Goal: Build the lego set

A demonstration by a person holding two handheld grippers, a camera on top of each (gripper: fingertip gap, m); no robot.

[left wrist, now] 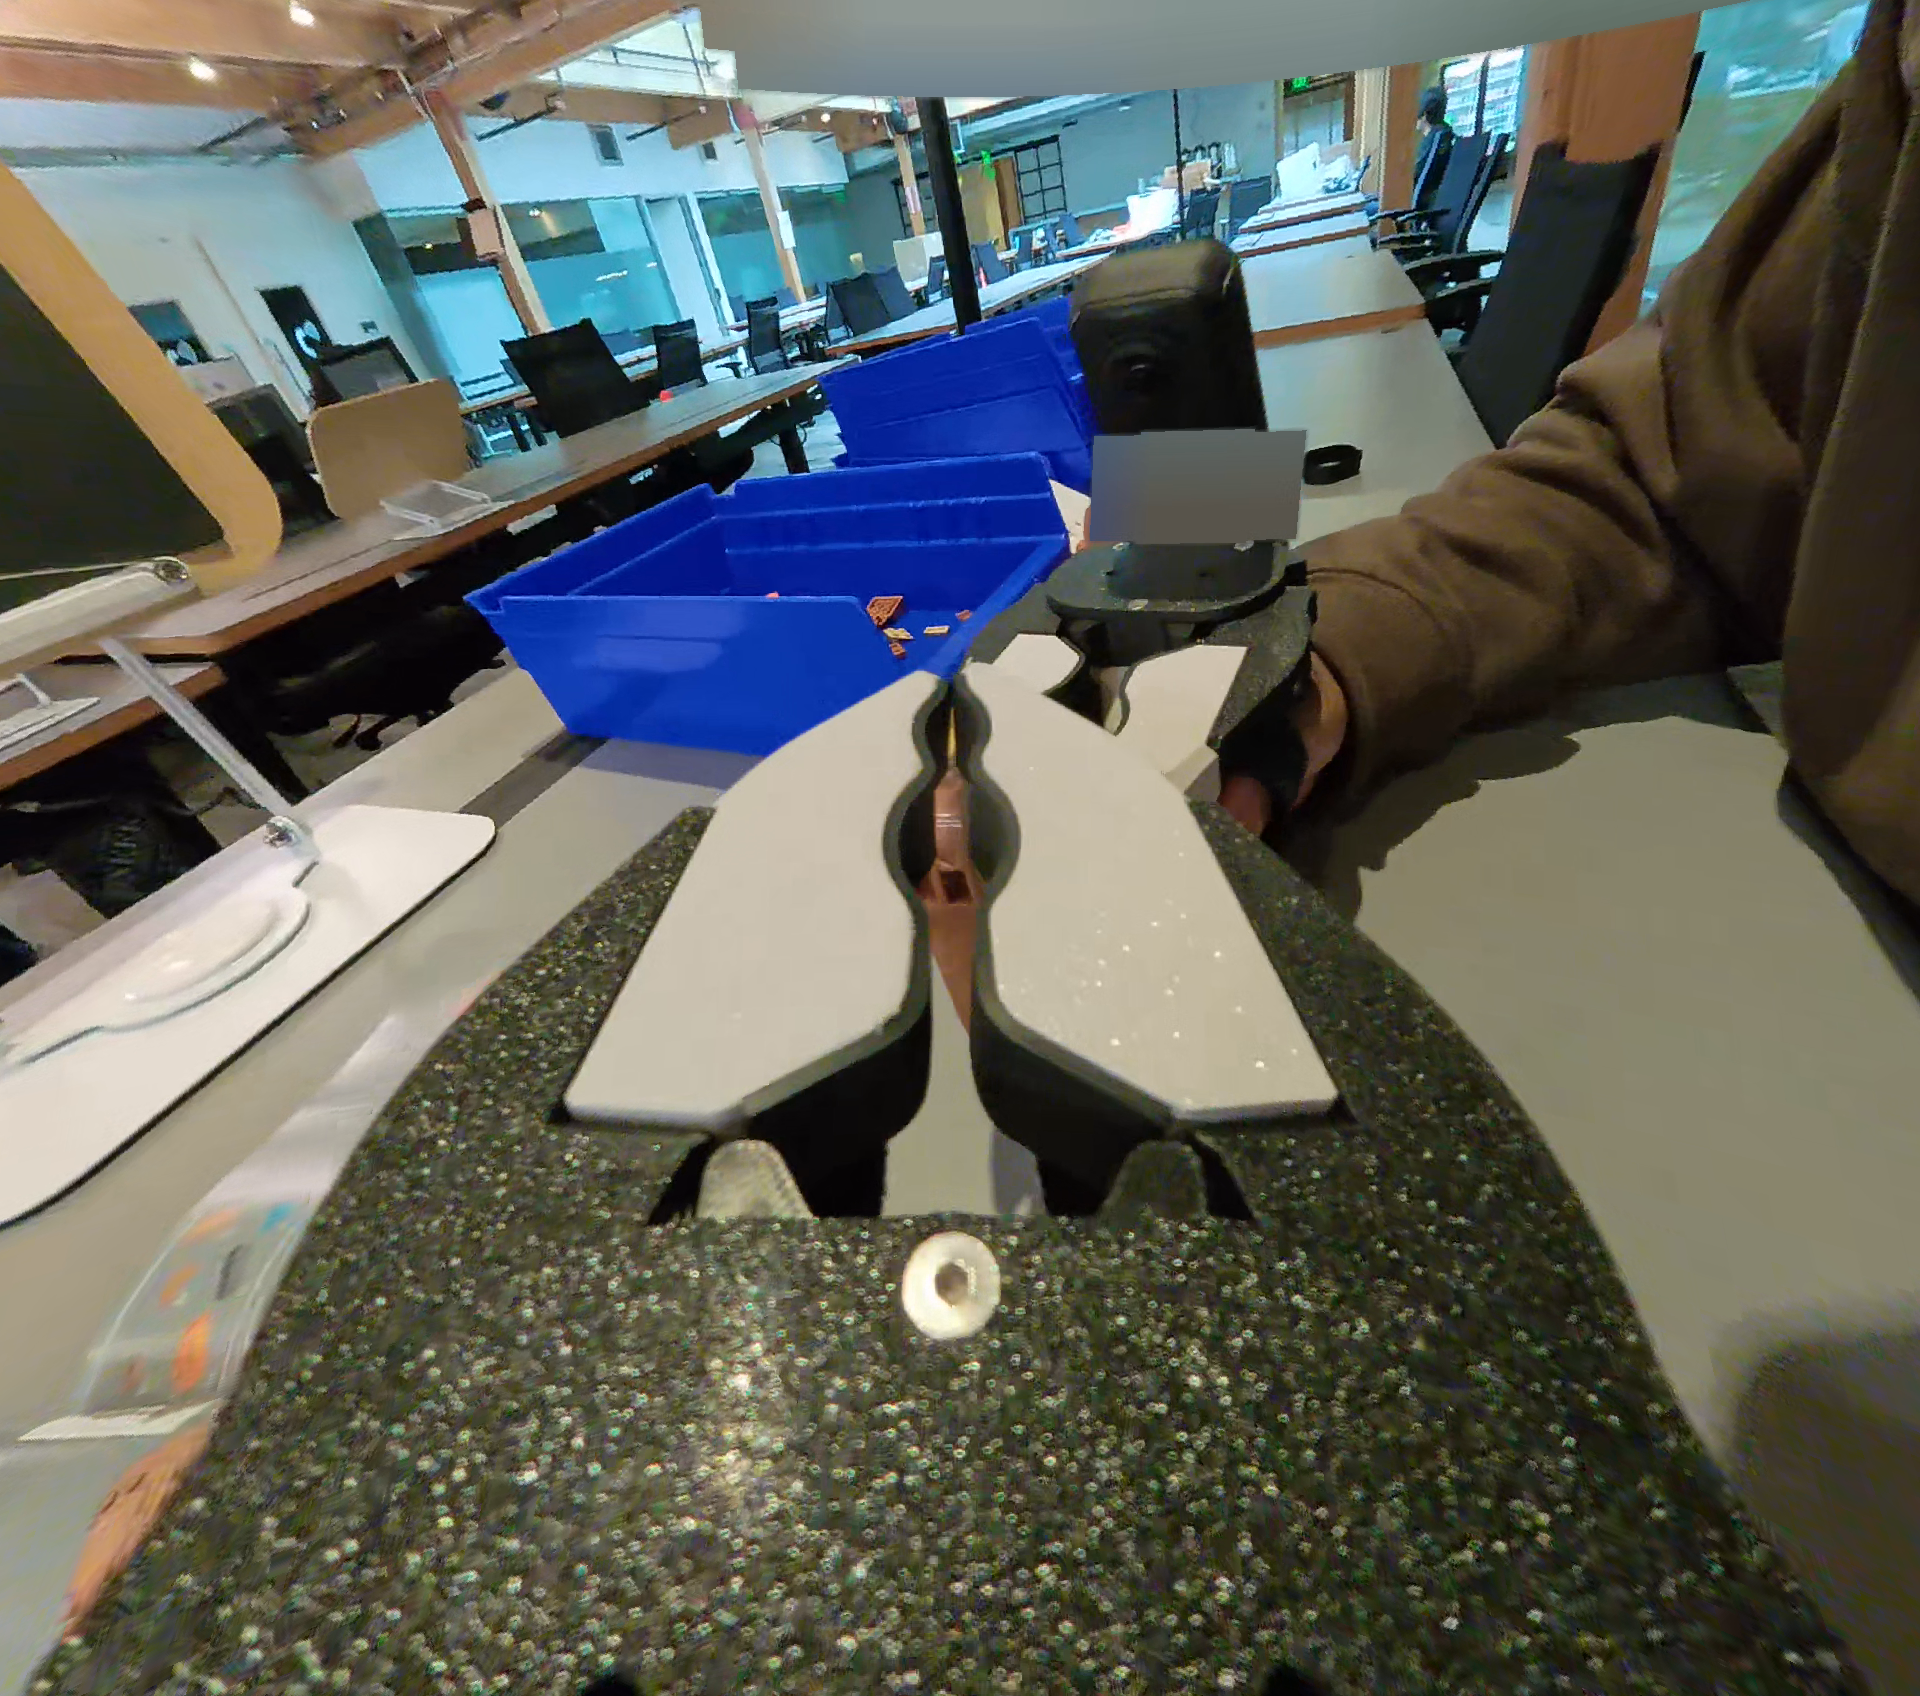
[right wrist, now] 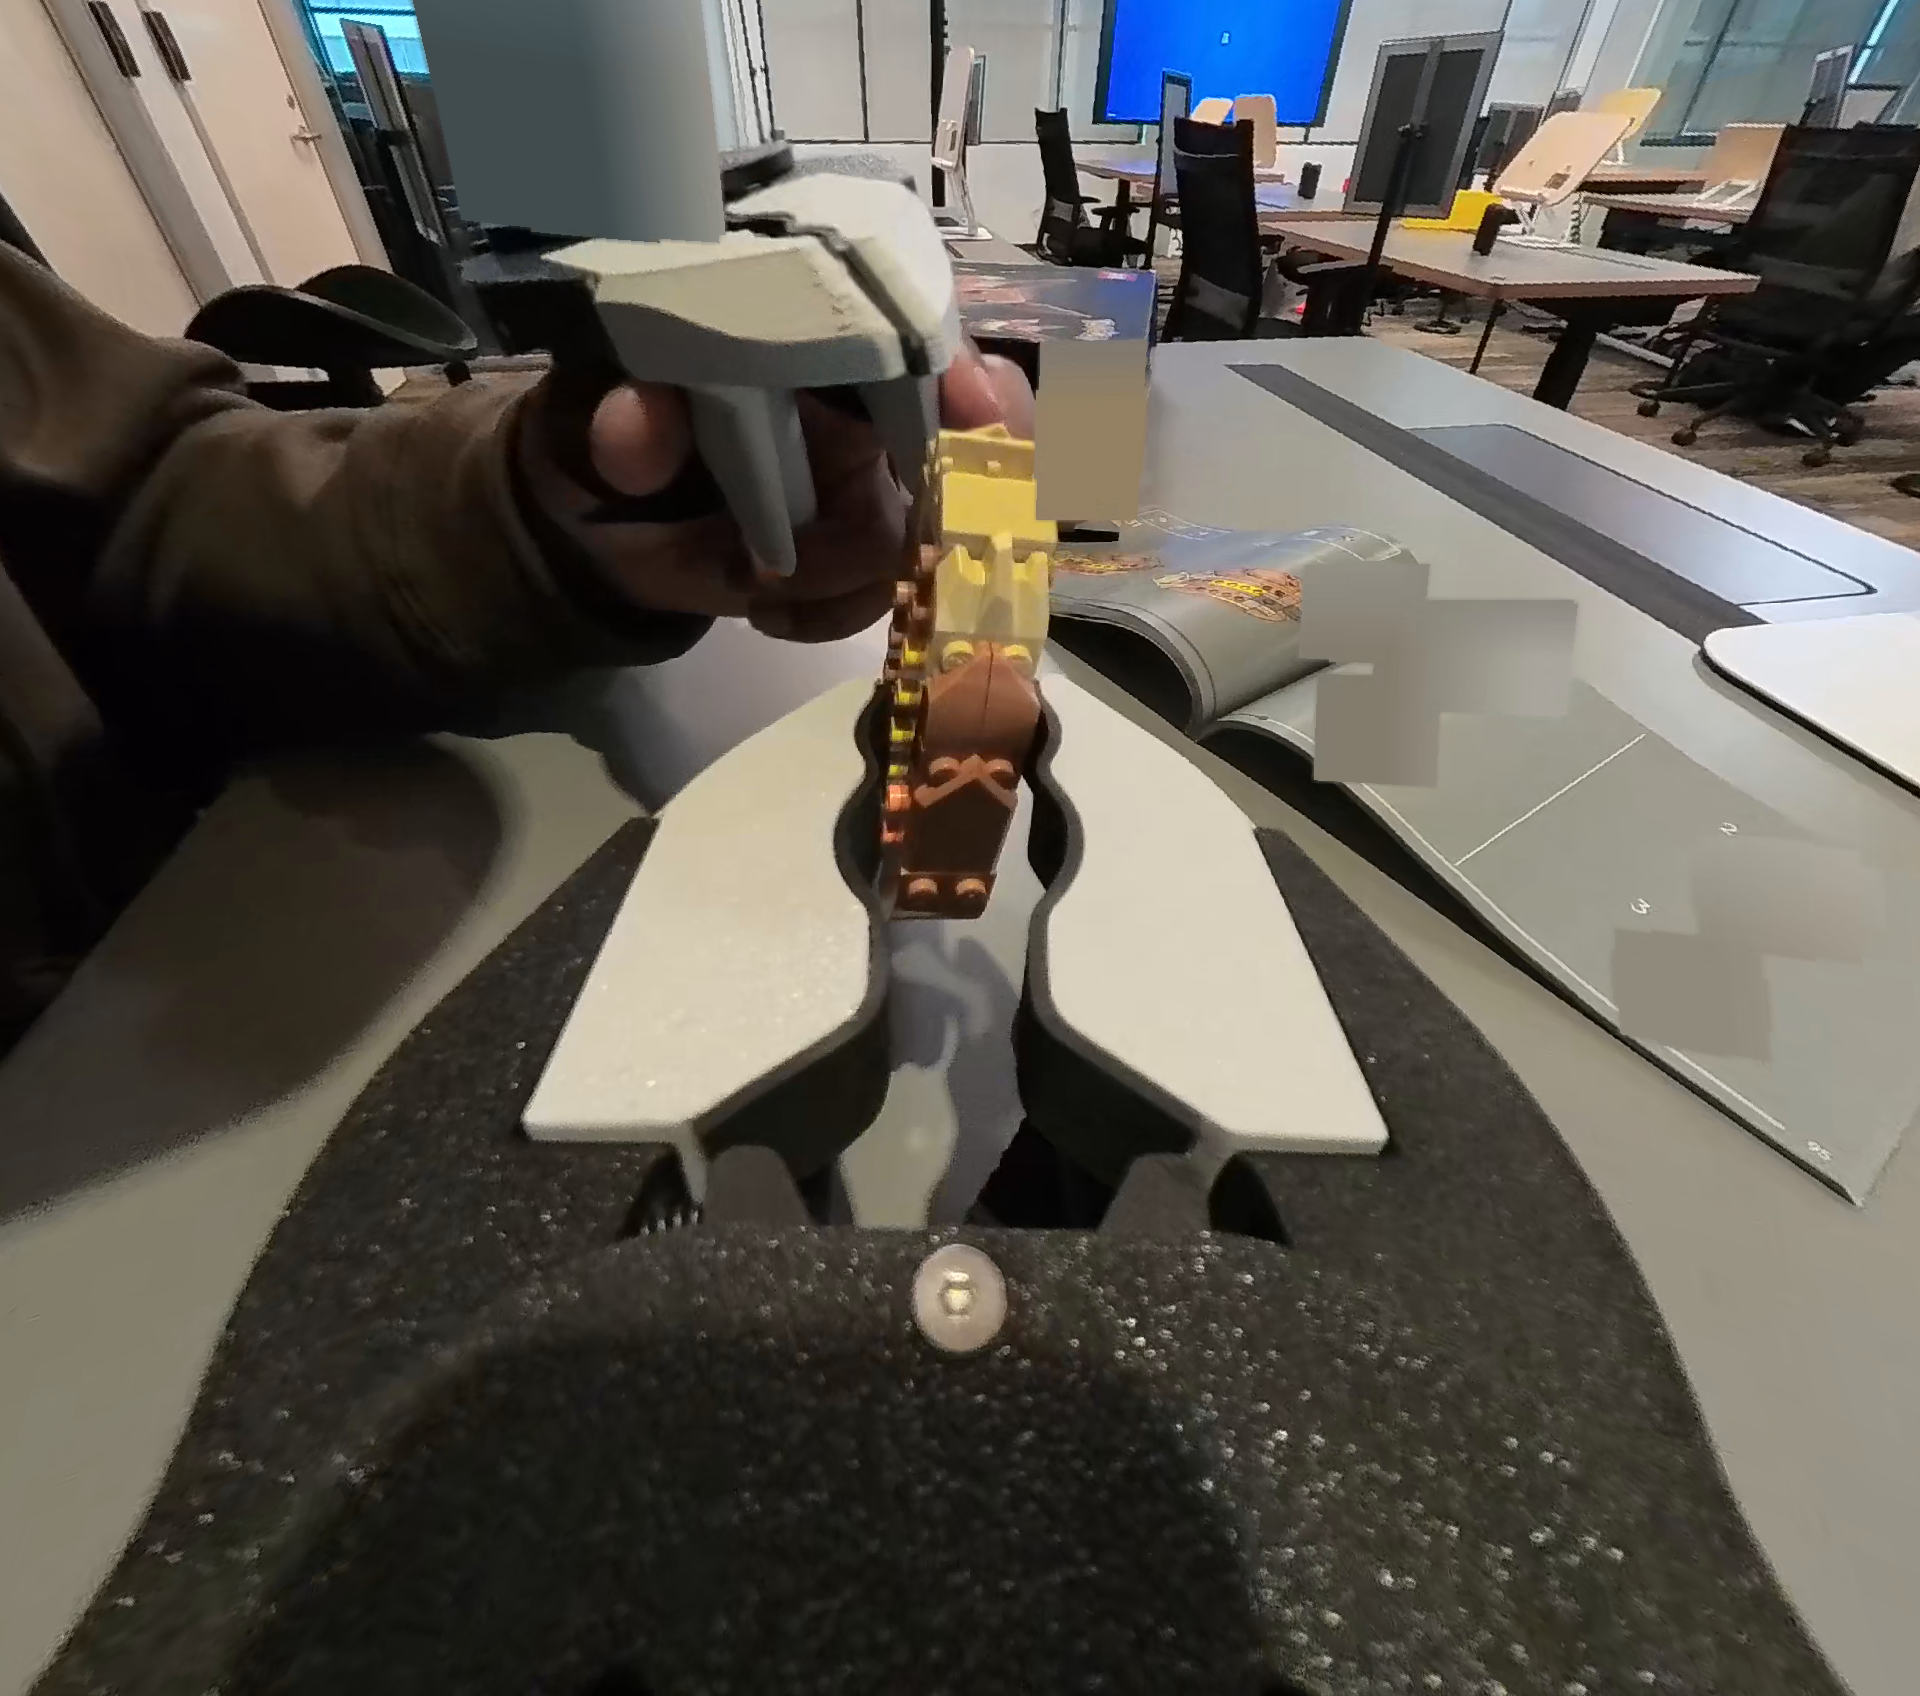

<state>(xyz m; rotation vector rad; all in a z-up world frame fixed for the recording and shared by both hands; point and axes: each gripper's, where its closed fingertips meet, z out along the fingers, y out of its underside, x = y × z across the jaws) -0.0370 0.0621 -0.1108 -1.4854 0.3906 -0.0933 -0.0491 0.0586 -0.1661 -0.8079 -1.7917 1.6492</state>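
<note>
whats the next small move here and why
Probably ease the left gripper in to seat its thin brown piece on the brown and yellow lego assembly, which the right gripper clamps upright; both jaws are loaded and nearly meeting.

- We count two claws: the left claw (left wrist: pixel 951 701) and the right claw (right wrist: pixel 961 711).
- We see one brown and yellow lego assembly (right wrist: pixel 971 690).
- One open instruction booklet (right wrist: pixel 1351 711) lies on the tabletop (right wrist: pixel 1621 493).
- One set box (right wrist: pixel 1060 306) stands behind it.
- Several stacked blue bins (left wrist: pixel 748 659); exact number unclear.
- A few loose brown pieces (left wrist: pixel 894 623) in the nearest bin.
</note>
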